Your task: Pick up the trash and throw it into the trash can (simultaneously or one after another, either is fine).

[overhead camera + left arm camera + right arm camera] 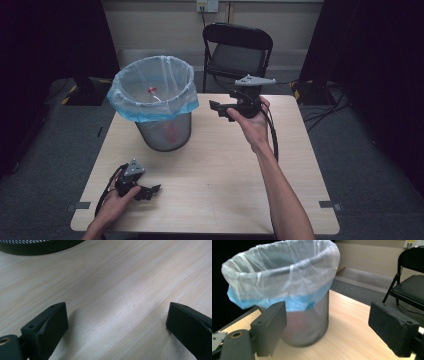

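Right gripper is hanging up in the air with its jaws spread wide and nothing between them, pointing at the mesh wastebasket from just beside its rim, going by the high view. Left gripper is resting low on the wooden table, near the front edge, well apart from the basket. One basket, one clear-and-blue bin liner folded over its rim, something small and red down inside (can't really tell what), one folding chair behind the table, two grippers.

Left gripper view: left gripper jaws are gaping, bare table between them, basket base at the top edge.

Right gripper view: right gripper is facing the wastebasket, liner looking a bit loose.

My guess is a drop into the bin is finishing, or the liner is getting handled next. Either way, the next move calls for closing in on the liner's rim without tipping the basket.
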The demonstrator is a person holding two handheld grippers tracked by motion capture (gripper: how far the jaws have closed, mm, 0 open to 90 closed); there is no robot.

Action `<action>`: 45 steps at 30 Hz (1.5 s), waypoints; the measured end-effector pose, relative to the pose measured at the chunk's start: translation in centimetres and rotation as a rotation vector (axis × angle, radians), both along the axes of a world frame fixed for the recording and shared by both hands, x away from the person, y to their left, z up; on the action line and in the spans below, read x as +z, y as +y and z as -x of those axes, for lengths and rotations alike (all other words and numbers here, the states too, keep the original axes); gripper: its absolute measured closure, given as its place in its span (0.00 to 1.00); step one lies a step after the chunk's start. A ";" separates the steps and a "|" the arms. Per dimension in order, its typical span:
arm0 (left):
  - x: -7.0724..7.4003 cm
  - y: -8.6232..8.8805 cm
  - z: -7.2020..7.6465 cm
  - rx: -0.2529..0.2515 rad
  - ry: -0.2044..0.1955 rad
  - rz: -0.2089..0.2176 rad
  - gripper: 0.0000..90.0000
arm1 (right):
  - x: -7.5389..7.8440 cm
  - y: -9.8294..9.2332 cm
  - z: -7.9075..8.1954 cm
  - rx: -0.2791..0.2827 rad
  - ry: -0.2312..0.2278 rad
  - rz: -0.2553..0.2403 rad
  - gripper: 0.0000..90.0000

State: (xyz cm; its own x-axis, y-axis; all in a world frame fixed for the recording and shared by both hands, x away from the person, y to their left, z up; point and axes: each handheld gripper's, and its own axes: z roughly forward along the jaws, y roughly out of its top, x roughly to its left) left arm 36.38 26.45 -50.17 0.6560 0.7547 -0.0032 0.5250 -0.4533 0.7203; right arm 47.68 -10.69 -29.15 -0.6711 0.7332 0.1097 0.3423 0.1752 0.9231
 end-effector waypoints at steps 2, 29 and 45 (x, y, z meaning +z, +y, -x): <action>0.0 0.0 0.0 0.007 -0.002 -0.004 0.04 | -0.5 -0.5 0.3 -0.010 0.006 -0.003 0.16; 0.0 0.0 0.0 0.005 0.000 -0.003 0.03 | -6.4 -6.0 4.2 -0.164 0.103 0.098 0.17; 0.0 0.0 0.0 0.005 0.000 -0.003 0.03 | -10.8 -8.4 7.0 -0.218 0.151 0.176 0.19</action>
State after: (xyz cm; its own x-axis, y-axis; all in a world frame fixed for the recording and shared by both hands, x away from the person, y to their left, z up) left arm 36.38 26.41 -50.17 0.6522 0.7580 -0.0008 0.5271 -0.4527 0.7192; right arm 40.67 -19.07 -39.98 -0.4818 0.8745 0.0551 0.5204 0.2350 0.8209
